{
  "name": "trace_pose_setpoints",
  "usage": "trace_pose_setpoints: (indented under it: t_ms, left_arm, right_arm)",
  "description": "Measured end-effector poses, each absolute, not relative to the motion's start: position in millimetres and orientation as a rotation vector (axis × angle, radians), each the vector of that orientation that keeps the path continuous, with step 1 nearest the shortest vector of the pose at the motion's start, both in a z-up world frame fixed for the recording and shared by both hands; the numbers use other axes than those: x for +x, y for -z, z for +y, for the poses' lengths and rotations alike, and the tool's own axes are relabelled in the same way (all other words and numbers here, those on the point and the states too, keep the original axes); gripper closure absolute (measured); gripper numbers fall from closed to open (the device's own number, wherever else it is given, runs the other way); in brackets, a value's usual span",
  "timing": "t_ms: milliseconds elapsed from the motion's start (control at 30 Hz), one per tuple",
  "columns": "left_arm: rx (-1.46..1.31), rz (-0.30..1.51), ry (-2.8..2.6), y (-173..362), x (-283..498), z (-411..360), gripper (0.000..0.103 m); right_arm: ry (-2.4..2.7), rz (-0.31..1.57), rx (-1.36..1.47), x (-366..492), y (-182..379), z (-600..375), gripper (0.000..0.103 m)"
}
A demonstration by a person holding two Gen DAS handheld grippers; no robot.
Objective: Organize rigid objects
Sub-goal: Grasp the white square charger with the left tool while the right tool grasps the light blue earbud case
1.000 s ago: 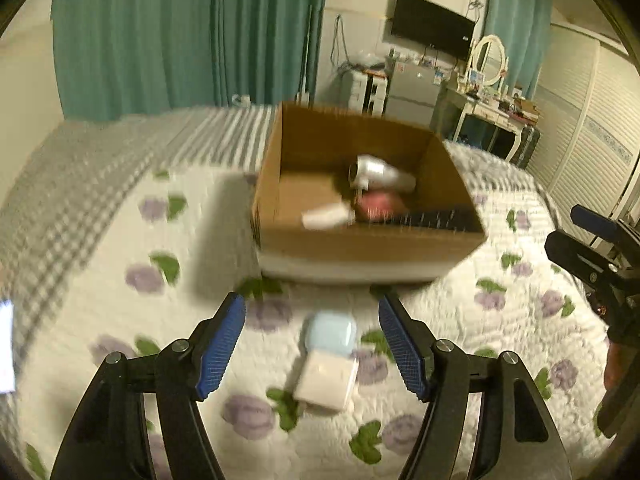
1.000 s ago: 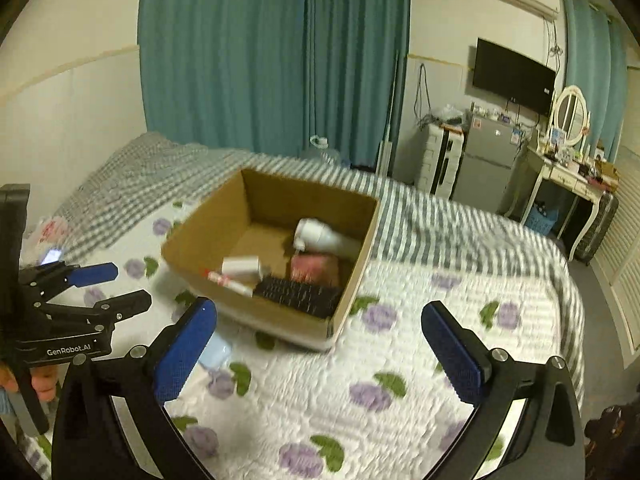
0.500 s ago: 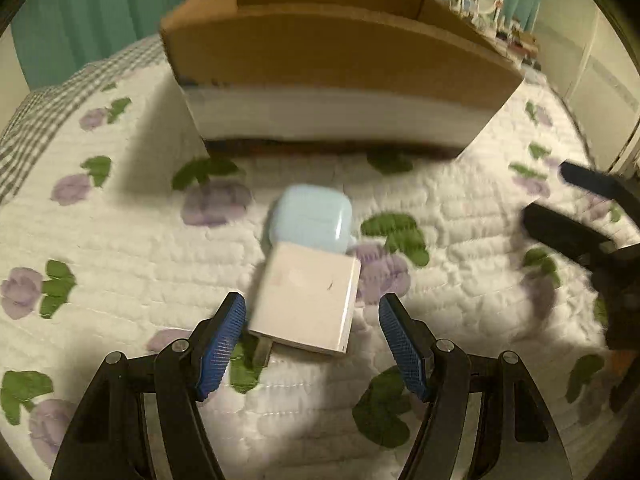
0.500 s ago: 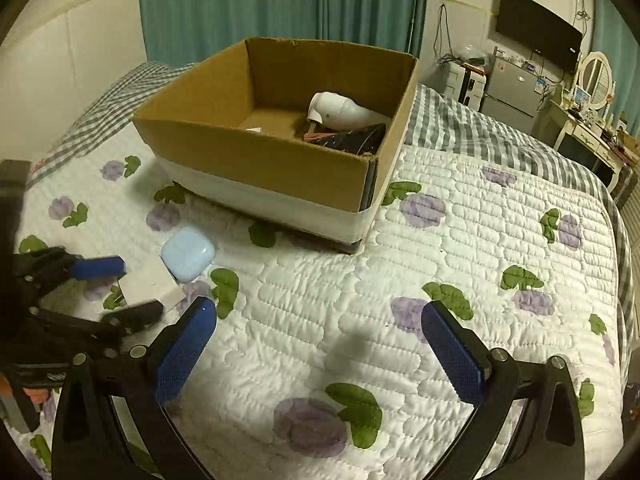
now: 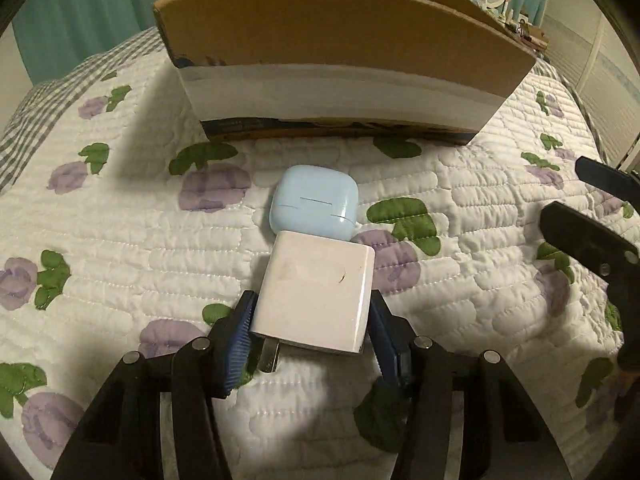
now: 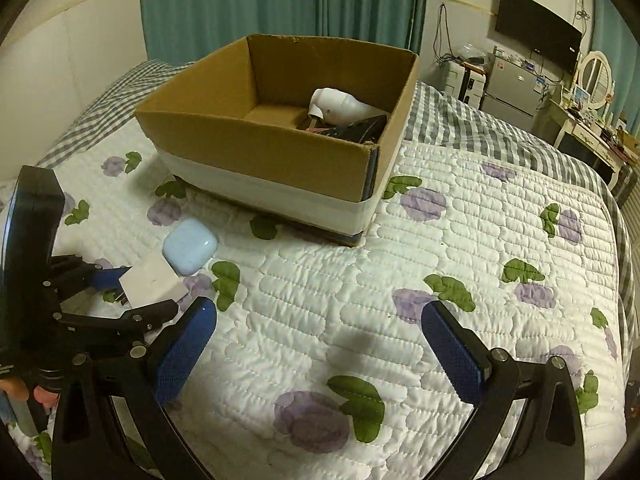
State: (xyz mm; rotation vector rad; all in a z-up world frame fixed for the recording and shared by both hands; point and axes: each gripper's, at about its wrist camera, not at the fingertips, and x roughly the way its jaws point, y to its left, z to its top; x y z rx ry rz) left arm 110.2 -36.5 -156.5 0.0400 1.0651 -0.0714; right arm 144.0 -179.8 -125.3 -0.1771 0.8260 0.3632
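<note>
In the left wrist view, the left gripper (image 5: 310, 334) sits at the bottom centre, its blue ribbed pads pressed against both sides of a white square plug-in charger block (image 5: 316, 296) whose metal prongs point back toward the camera at lower left of the block. Just above it, touching its far edge, lies a pale blue rounded earbud case (image 5: 314, 202) on the white quilted bedspread with purple flowers and green leaves (image 5: 120, 240). Across the top of the frame stands the open brown cardboard box with a white band around its base (image 5: 340, 60). In the right wrist view, the charger and left gripper appear at the left edge, the box in the upper centre holding a white hair dryer (image 6: 340, 108) beside dark items I cannot make out, and the right gripper (image 6: 320, 350) fills the bottom, jaws spread wide over bare quilt, holding nothing.
</note>
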Motion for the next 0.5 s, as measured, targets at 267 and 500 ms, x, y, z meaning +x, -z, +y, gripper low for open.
trace_pose_setpoints:
  t_ms: [267,500]
  left_arm:
    - [-0.083,0.948,0.025,114,96,0,0.048]
    - [-0.091,0.894,-0.134,93,121,54,0.048]
  right_arm:
    - [-0.419,0.814,-0.187,141,124,-167,0.0]
    - [-0.519,0.826,-0.232,150,129,-118,0.0]
